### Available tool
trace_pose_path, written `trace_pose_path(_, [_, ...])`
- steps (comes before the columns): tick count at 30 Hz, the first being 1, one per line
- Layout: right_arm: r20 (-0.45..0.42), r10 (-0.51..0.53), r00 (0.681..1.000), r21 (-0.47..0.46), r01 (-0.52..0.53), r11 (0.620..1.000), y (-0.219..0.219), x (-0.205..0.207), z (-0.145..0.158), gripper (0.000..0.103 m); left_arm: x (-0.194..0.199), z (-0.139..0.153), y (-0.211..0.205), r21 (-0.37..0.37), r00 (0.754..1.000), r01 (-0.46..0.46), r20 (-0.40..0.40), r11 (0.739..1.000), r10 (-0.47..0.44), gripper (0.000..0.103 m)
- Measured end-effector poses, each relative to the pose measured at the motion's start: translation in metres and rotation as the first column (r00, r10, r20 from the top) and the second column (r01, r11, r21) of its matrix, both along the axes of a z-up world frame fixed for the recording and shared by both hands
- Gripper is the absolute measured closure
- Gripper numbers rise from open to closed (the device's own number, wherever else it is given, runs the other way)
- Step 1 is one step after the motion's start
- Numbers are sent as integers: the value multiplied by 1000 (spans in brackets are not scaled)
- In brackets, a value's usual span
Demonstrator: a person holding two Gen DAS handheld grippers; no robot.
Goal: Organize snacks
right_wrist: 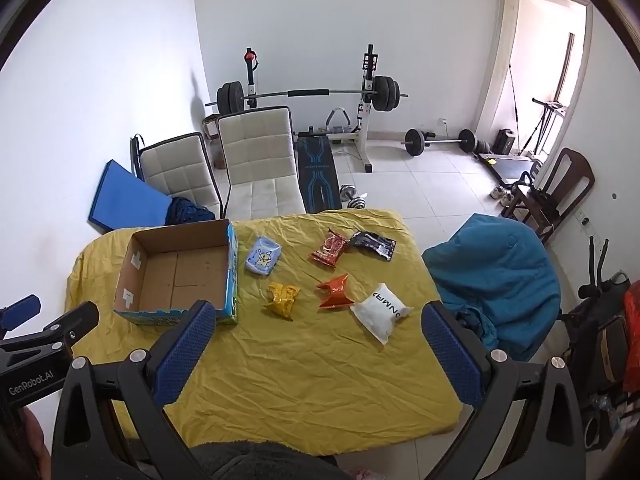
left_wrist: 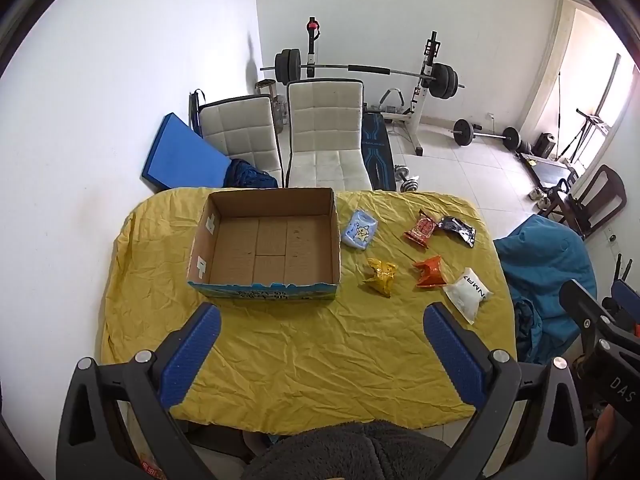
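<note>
Two empty hand-held grippers above the near edge of the bench, snacks untouched

The left hand-held gripper (left_wrist: 320, 354) and right hand-held gripper (right_wrist: 318, 354) both hang spread wide, holding nothing. Past them on the yellow-draped bench (right_wrist: 320, 380), the white packet (right_wrist: 380, 312) lies centre-right of the frame, long axis diagonal, likely nearest to the right one. Farther off are the yellow packet (right_wrist: 282, 299) and orange packet (right_wrist: 335, 292); the empty cardboard box (left_wrist: 266, 246) sits mid-left.

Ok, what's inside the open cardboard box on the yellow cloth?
Nothing: the open cardboard box shows only bare brown floor panels. All six snack packets lie outside on the yellow cloth. Its near wall hides a floor strip.
</note>
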State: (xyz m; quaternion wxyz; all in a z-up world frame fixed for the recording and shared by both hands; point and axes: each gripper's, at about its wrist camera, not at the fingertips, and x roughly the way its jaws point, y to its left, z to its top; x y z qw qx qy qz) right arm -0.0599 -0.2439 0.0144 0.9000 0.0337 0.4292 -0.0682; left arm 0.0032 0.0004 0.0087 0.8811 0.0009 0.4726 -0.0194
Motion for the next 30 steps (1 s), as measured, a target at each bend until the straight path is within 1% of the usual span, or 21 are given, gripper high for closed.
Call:
trace_pose_path(17, [-10,11,1000,-3,-11,1000,2,3,-4,0,3,0,7,-5,1000,-1,2,1000,1,0])
trace_pose_path(30, [10,10,1000,-2,-10,1000,2,-2,-3,0,0,3,13,-6,1000,-10,26,1000,10,0])
